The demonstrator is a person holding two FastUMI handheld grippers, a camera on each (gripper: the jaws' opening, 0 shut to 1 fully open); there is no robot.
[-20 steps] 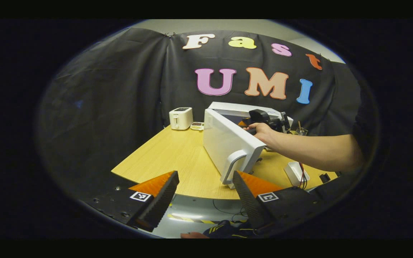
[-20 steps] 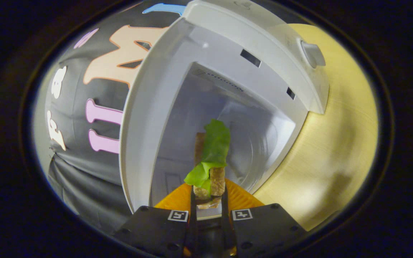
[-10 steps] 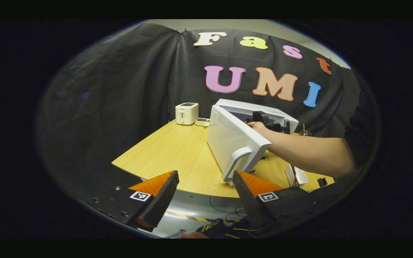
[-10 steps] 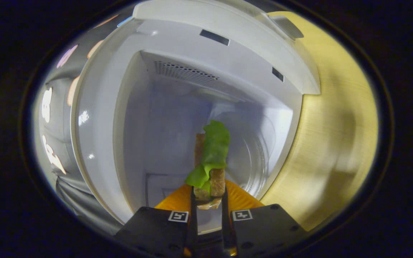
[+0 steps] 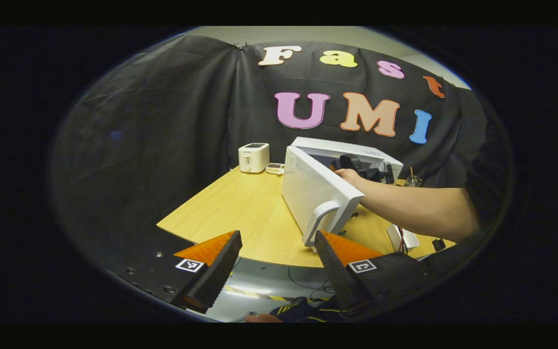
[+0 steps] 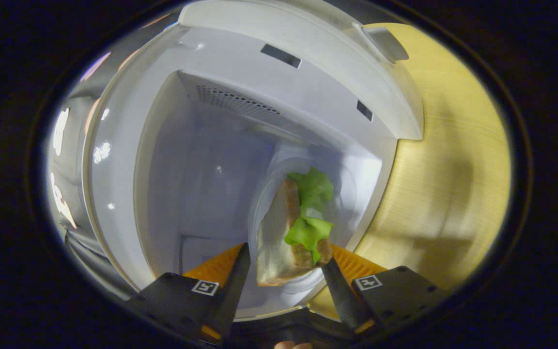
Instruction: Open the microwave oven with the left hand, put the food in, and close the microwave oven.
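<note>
In the right gripper view, the right gripper (image 6: 284,283) is standing with its jaws spread apart, and the sandwich (image 6: 292,232) is sitting between the fingers (image 6: 233,291). Whether either finger is touching the sandwich cannot be determined. The sandwich, bread with a green lettuce leaf (image 6: 310,213) hanging out on the right side, is lying inside the microwave oven (image 6: 279,77) cavity, on the round glass turntable (image 6: 351,189). Beyond the sandwich, the cavity's rear wall is showing a perforated vent strip (image 6: 238,101). To the right of the oven, the wooden worktop (image 6: 453,160) is lying bare.

In the left gripper view, the left gripper (image 5: 276,264) is hovering off the near edge of the worktop (image 5: 240,208) with its jaws wide apart and holding nothing. Just beyond its right finger, the oven door (image 5: 315,191) is standing swung open, its handle (image 5: 318,220) facing the gripper. Behind the door, a bare forearm (image 5: 414,208) is reaching across into the oven's opening. Farther back, a white toaster (image 5: 254,157) is standing on the worktop's far corner, with a small device (image 5: 275,168) beside it. A small white object with wires (image 5: 402,237) is lying under the forearm.
</note>
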